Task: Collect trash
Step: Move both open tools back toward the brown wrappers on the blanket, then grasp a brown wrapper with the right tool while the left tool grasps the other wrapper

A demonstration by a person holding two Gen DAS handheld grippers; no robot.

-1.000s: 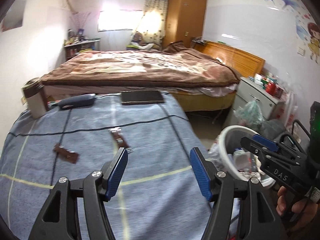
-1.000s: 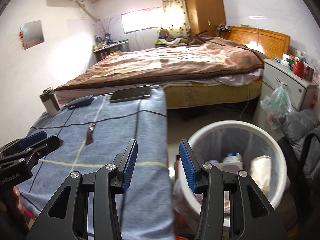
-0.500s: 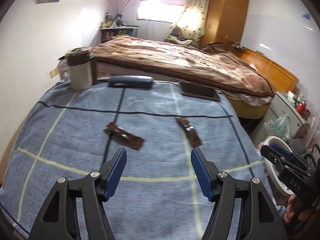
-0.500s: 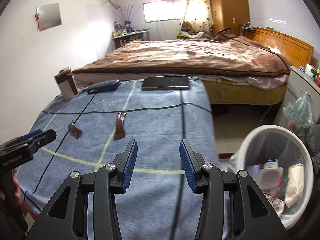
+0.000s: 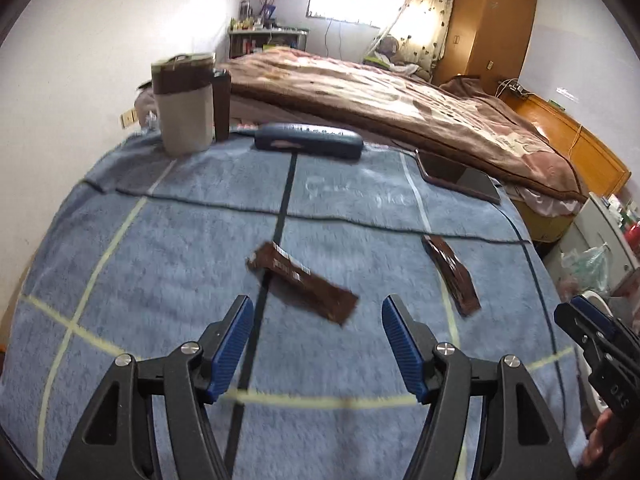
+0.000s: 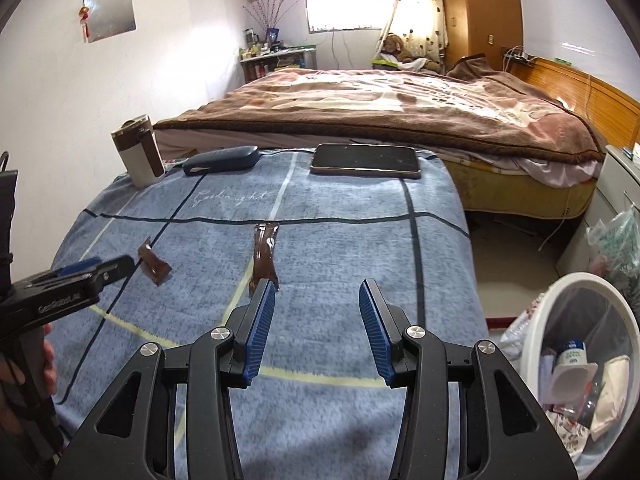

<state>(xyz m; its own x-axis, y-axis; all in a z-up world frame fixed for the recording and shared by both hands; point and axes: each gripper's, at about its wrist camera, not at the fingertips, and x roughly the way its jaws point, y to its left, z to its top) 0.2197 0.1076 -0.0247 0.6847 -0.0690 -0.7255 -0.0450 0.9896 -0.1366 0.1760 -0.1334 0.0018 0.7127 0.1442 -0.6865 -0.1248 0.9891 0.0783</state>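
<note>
Both views have swung from the bin onto the blue blanket (image 5: 160, 264), so pickup seems next. The left gripper (image 5: 314, 322) gapes empty, one brown wrapper (image 5: 304, 282) at 12 o'clock; the right gripper (image 6: 316, 300) (also empty, narrower) has the second wrapper (image 6: 265, 258) at 11. The white bin (image 6: 576, 284) at 4 o'clock holds a cup and papers.

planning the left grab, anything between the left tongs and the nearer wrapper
Nothing: only bare blue blanket between the open left tongs and the wrapper, seen in the left wrist view.
</note>
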